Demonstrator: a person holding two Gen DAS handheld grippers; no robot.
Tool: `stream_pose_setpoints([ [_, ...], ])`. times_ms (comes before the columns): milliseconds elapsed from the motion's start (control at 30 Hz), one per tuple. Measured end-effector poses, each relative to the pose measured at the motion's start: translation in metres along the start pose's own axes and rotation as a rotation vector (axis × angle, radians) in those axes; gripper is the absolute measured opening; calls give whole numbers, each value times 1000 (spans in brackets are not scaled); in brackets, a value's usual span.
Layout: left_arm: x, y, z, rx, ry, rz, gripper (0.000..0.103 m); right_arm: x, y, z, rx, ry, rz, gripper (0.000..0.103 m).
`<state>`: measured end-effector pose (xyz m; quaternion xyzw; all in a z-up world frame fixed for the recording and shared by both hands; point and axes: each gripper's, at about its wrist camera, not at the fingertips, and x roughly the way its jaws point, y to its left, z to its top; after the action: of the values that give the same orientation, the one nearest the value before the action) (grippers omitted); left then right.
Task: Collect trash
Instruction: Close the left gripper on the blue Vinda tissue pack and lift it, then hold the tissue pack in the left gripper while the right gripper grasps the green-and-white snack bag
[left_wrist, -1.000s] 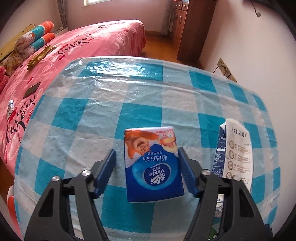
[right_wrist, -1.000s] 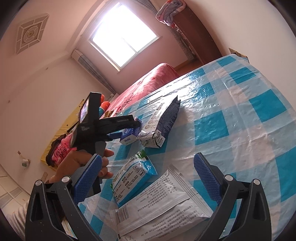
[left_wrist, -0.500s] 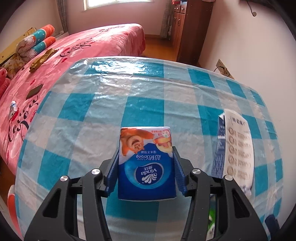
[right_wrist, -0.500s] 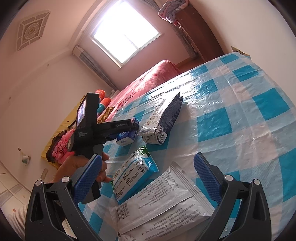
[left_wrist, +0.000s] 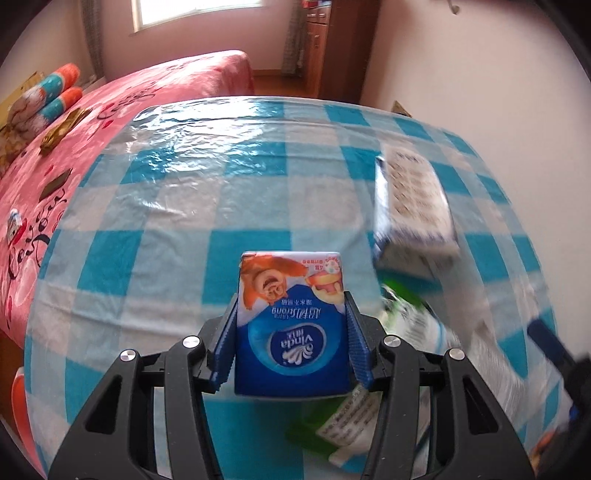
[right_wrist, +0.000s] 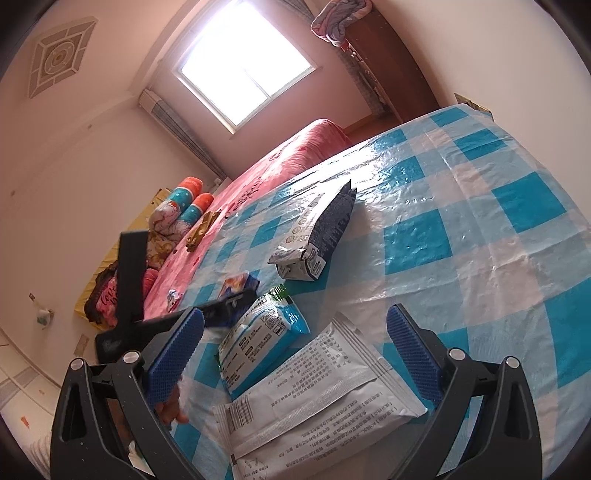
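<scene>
Left wrist: left claw (left_wrist: 291, 341) clamps Vinda tissue pack (left_wrist: 291, 325); right claw (right_wrist: 295, 354) wide, empty.

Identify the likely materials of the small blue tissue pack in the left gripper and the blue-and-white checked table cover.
Small blue tissue pack: thin printed plastic film, probably, with a smooth, slightly glossy face. Blue-and-white checked table cover: plastic sheeting, apparently; window glare shines off fine wrinkles.

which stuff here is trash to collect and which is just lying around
Part of the job:
- tissue pack, clamped in the left gripper
- dark snack bag
- green-topped wrapper
- white pouch

Just lying about:
- pink bed
- rolled pillows
- wardrobe
</scene>
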<state>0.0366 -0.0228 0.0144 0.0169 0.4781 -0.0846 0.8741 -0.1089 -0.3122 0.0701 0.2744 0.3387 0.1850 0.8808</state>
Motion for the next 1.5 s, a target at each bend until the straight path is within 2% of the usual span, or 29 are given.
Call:
stream_pose_setpoints([
  [400, -31, -2, -51, 4, 6, -124, 53, 3, 21, -8, -81, 16, -61, 98],
  [533, -40, 14, -64, -42, 7, -158, 53, 6, 43, -12, -157, 36, -65, 98],
  [700, -49, 32, -76, -73, -5, -162, 53, 18, 61, -22, -213, 87, -81, 98],
  [800, -54, 45, -83, -89, -17, -156, 53, 27, 68, -28, -230, 120, -95, 94],
  [867, -57, 53, -87, -99, -23, -158, 53, 33, 70, -32, -235, 142, -104, 85],
  [1033, -67, 70, -97, -122, -43, -163, 53, 47, 74, -42, -237, 190, -140, 84],
  [1400, -79, 95, -113, -149, -67, -165, 53, 67, 90, -54, -332, 223, -267, 84],
  [1500, -81, 103, -119, -166, -67, -173, 53, 72, 92, -56, -352, 230, -289, 78],
])
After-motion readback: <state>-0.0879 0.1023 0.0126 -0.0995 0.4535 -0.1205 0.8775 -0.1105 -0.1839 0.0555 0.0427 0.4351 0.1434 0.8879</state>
